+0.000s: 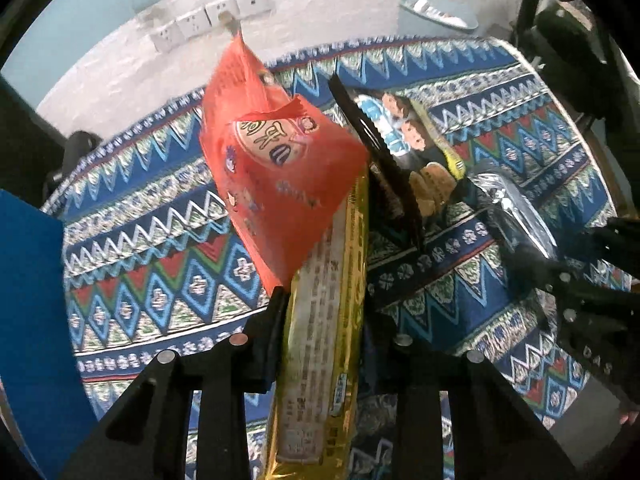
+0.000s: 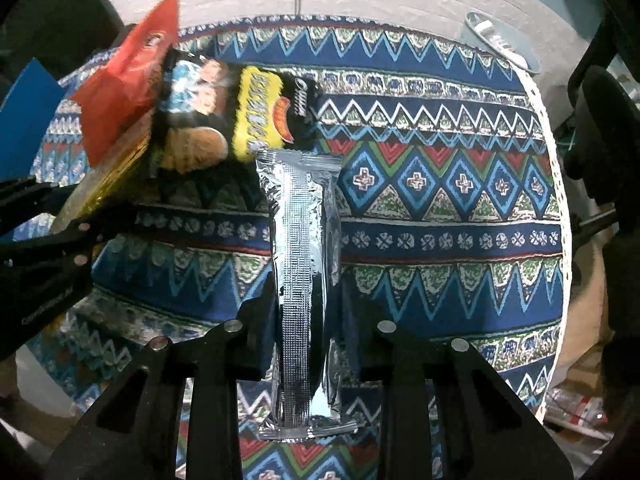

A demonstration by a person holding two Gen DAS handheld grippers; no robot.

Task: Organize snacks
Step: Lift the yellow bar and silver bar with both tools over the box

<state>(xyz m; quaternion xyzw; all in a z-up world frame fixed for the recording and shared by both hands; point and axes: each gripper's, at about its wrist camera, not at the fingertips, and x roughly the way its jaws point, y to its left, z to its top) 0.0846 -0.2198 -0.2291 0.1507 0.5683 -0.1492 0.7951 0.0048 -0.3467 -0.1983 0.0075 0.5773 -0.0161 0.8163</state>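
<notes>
My left gripper [image 1: 326,312] is shut on a long gold snack packet [image 1: 324,344], held above the patterned round table [image 1: 160,264]. A red snack bag [image 1: 272,168] rests against the gold packet's far end and a black chip bag [image 1: 404,148] leans beside it. My right gripper [image 2: 306,300] is shut on a silver foil packet [image 2: 304,256], held upright over the table. In the right wrist view the left gripper [image 2: 64,232] is at the left with the gold packet [image 2: 108,176], the red bag [image 2: 128,76] and the black chip bag [image 2: 208,112].
A blue box [image 1: 28,320] stands at the table's left edge. A light blue bin [image 2: 504,48] sits on the floor behind the table. Wall sockets [image 1: 208,20] are on the white wall. Clutter lies on the floor at the right [image 2: 576,408].
</notes>
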